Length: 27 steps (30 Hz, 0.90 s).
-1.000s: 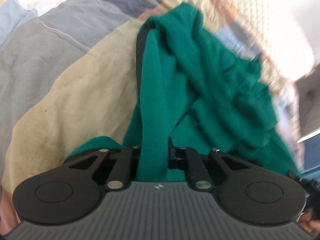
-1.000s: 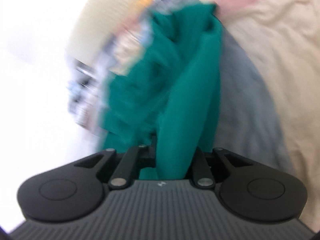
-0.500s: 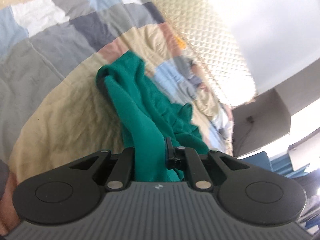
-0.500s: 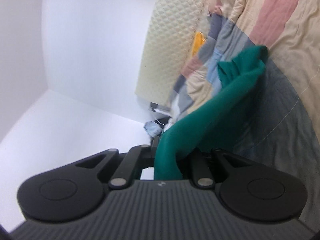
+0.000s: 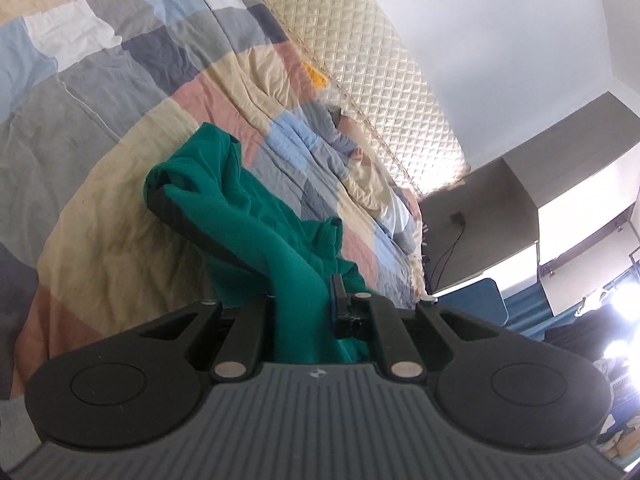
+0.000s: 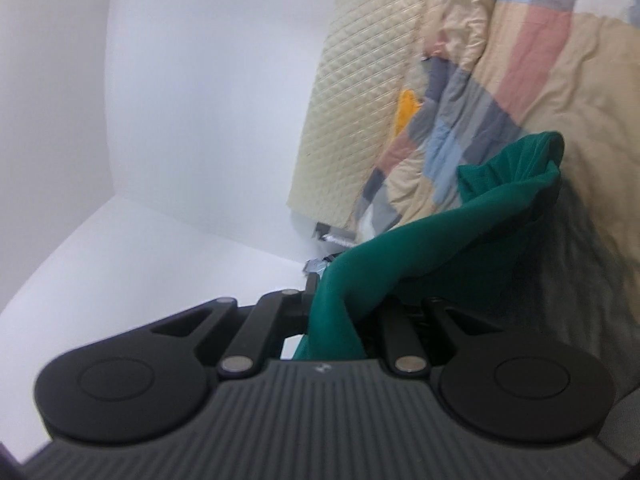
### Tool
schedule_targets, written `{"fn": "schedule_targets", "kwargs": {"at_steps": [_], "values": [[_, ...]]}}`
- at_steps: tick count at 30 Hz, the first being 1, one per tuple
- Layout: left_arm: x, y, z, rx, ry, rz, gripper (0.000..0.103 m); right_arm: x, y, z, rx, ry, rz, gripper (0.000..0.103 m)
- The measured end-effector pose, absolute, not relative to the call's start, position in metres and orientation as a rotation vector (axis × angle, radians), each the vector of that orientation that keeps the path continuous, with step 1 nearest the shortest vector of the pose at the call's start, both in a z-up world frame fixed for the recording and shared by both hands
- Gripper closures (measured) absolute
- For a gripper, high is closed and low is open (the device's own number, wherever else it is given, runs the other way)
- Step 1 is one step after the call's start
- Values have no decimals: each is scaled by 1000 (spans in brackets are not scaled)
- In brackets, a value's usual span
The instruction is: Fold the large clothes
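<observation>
The left gripper (image 5: pixel 306 308) is seen clamped on a green garment (image 5: pixel 240 216), its jaws drawn together on a bunched fold of the cloth. It is pointed somewhat downward over a patchwork quilt (image 5: pixel 120 92) on a bed, the body of the tool filling the 6 o'clock part of the left wrist view.

The right gripper (image 6: pixel 344 316) is likewise closed on the same garment (image 6: pixel 460 232); it is held roughly level and rolled, so that a white wall is seen from 9 to 12 o'clock and the quilt (image 6: pixel 580 80) at 2 o'clock.

From each grip the cloth is stretched away as a thick rope — toward 11 o'clock in the left view, toward 2 o'clock in the right — so its long axis runs out from the jaws to a far end that is bunched and rests on the quilt.

A quilted headboard (image 5: pixel 360 60) bounds the bed at 1 o'clock in the left view. Beyond it, at 3 o'clock, a cabinet (image 5: pixel 500 220) and a blue chair (image 5: pixel 476 300) are seen. Open quilt is left all around the garment's far end.
</observation>
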<state>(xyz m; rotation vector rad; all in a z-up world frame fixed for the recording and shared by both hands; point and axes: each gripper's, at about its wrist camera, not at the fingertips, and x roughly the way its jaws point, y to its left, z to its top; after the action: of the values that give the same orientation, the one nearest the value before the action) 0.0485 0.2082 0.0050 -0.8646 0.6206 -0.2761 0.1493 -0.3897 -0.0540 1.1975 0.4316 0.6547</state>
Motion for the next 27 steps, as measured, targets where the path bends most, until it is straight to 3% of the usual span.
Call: {"fn": "schedule_targets", "kwargs": {"at_steps": [16,21,27], "values": [[209,226,-5,-943,481,-80,96,317,-354,-39,1184,594,469,91],[269,232,-18,-918,388,14,96,387,-357,-72,1269,616,318,89],[339,238,-74,-850,382,86,96,438,-349,-131,1253,664,253,89]]}}
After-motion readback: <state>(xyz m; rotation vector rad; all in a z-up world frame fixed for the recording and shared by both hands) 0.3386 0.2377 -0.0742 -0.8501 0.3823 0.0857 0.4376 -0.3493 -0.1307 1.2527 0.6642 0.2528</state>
